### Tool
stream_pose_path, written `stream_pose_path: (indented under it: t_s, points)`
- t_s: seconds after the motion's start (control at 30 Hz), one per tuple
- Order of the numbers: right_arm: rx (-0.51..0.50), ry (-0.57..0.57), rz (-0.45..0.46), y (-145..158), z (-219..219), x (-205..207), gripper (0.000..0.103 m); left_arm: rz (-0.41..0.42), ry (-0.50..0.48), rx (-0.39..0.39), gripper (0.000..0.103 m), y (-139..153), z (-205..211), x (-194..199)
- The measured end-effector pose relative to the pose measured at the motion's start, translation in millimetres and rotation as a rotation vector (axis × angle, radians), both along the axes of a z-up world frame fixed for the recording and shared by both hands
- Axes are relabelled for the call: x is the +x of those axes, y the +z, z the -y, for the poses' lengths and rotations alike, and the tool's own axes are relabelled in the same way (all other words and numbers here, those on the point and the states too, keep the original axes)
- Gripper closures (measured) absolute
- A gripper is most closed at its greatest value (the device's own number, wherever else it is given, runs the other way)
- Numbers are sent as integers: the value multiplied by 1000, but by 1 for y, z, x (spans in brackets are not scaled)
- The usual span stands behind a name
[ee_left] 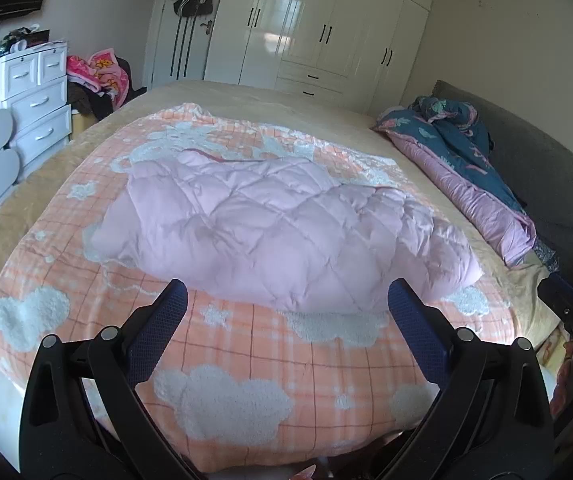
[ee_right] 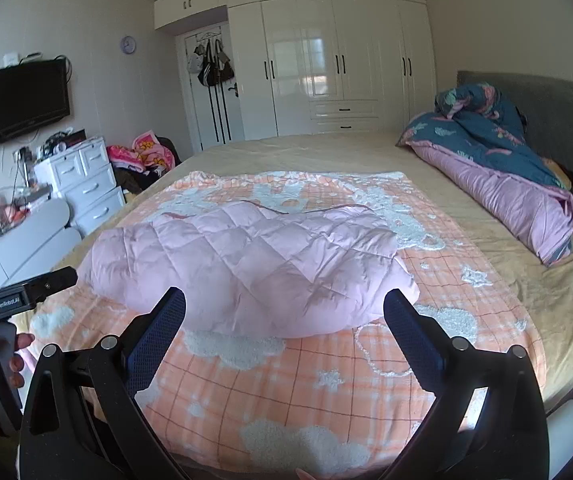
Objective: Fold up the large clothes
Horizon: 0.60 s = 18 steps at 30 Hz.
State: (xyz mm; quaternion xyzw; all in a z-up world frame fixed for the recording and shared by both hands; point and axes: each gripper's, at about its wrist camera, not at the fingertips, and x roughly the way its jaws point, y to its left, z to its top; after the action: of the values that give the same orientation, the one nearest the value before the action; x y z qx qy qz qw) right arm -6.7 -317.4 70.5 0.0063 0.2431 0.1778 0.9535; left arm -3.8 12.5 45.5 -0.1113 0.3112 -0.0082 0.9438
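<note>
Pink quilted padded garment lies bunched in a folded mound on the peach checked blanket with white fluffy clouds, toward the near edge of the tan-sheeted bed. Left gripper and right gripper both hover just short of it, blue-padded fingers spread wide, holding nothing. A rolled blue floral duvet lies along the bed's right edge.

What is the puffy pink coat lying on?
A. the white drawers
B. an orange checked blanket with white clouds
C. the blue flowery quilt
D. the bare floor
B. The pink coat lies in a heap on the orange checked blanket with fluffy white clouds, spread over the bed; the blue quilt sits apart by the headboard.
</note>
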Motion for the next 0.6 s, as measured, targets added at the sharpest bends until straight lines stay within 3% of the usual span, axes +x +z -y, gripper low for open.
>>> stream_pose_path:
  t_s: [0.17, 0.6]
  points:
    - [-61, 3, 35, -17, -13, -7, 4, -19, -6, -11, 9, -15, 5, -1]
    - [-40, 26, -62, -57, -36, 2, 4, -52, -16, -15, 9, -42, 11, -1]
